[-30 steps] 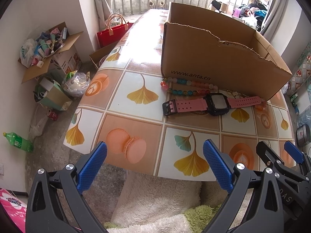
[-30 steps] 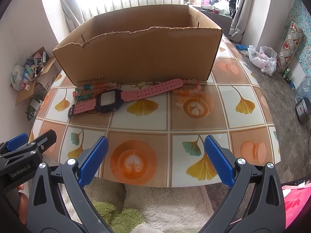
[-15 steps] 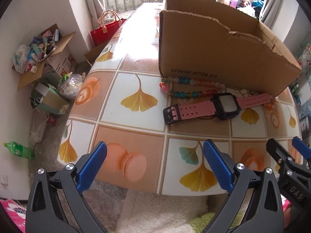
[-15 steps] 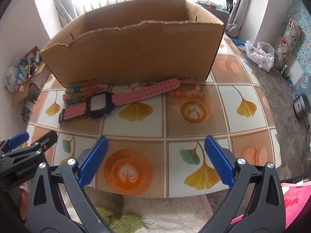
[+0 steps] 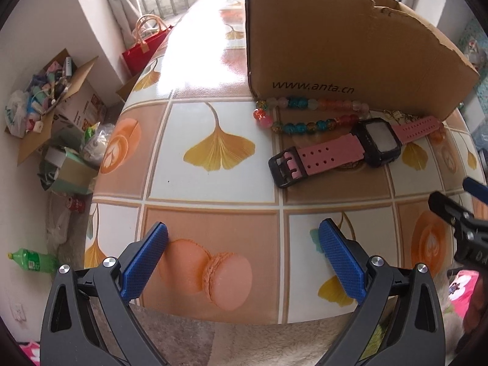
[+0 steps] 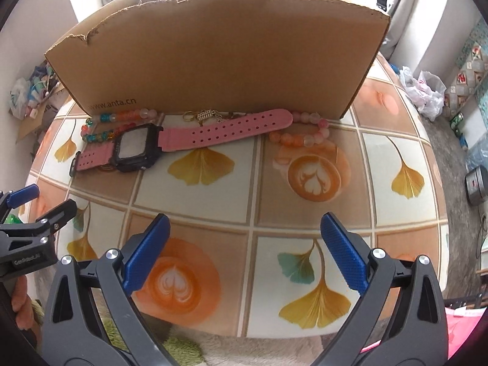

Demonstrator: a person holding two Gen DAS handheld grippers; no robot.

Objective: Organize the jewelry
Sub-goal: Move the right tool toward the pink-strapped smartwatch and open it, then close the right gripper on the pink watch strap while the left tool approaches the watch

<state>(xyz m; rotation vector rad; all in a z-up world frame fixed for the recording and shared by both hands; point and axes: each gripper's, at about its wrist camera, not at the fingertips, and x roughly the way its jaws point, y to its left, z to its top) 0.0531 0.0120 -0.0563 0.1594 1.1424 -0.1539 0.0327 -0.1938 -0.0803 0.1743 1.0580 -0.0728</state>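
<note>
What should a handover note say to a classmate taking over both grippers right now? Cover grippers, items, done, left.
Left gripper: open, empty, above the table's near edge.
Right gripper: open, empty, likewise.
Pink watch, multicolour bead bracelet, orange-pink bead bracelet and gold chain all lie on the table against the cardboard box's front wall.
Done: nothing picked up.
Left: probably move each piece into the box.

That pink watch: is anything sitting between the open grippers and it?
No. Only bare tabletop lies between the pink watch, the right gripper and the left gripper. Bead bracelets lie behind the watch, against the cardboard box, not in front.
</note>
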